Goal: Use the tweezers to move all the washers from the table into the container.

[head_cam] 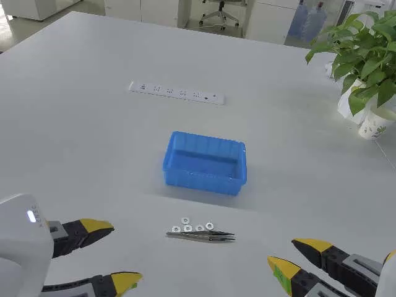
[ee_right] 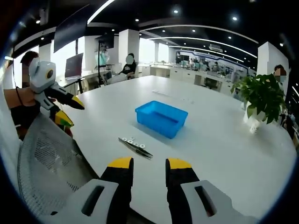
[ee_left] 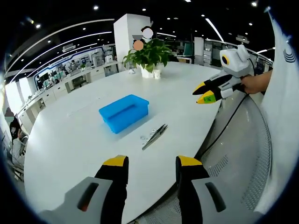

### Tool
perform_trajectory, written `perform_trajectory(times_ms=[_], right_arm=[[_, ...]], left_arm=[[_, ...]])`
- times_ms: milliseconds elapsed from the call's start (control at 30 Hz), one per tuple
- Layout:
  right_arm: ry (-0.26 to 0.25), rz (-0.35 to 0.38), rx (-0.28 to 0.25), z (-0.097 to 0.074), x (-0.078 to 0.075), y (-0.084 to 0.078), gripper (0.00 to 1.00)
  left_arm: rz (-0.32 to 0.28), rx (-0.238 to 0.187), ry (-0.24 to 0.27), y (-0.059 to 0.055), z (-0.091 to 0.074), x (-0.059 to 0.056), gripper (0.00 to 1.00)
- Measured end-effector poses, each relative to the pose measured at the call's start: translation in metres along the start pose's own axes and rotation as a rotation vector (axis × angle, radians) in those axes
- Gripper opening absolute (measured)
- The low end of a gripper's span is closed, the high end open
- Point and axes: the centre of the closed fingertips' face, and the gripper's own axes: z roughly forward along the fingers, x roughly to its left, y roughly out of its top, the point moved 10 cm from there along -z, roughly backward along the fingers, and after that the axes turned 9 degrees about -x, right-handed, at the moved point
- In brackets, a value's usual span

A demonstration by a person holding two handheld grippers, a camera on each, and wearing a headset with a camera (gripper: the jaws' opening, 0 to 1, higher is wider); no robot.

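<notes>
A blue open container (head_cam: 205, 163) stands mid-table, with nothing visible inside. Just in front of it lie silver tweezers (head_cam: 201, 235), and several small washers (head_cam: 192, 226) sit in a row along their far side. My left gripper (head_cam: 124, 253) hovers open at the near left, apart from the tweezers. My right gripper (head_cam: 283, 252) is open at the near right. In the left gripper view the jaws (ee_left: 152, 163) are spread, facing the tweezers (ee_left: 155, 135) and the container (ee_left: 124, 112). The right gripper view shows spread jaws (ee_right: 149, 163) before the tweezers (ee_right: 135, 146).
A white power strip (head_cam: 176, 93) lies beyond the container. A potted plant (head_cam: 365, 68) and a paper cup (head_cam: 371, 128) stand at the far right table edge. The white table (head_cam: 93, 148) is bare on both sides of the container.
</notes>
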Motion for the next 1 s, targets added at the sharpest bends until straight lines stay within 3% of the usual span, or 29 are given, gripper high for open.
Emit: perform_trajectory(times_ms=[1000], right_arm=[[0.015, 0.005, 0.019, 0.006, -0.003, -0.002, 0.29]], left_arm=[[0.003, 0.002, -0.017, -0.001, 0.011, 0.003, 0.43]])
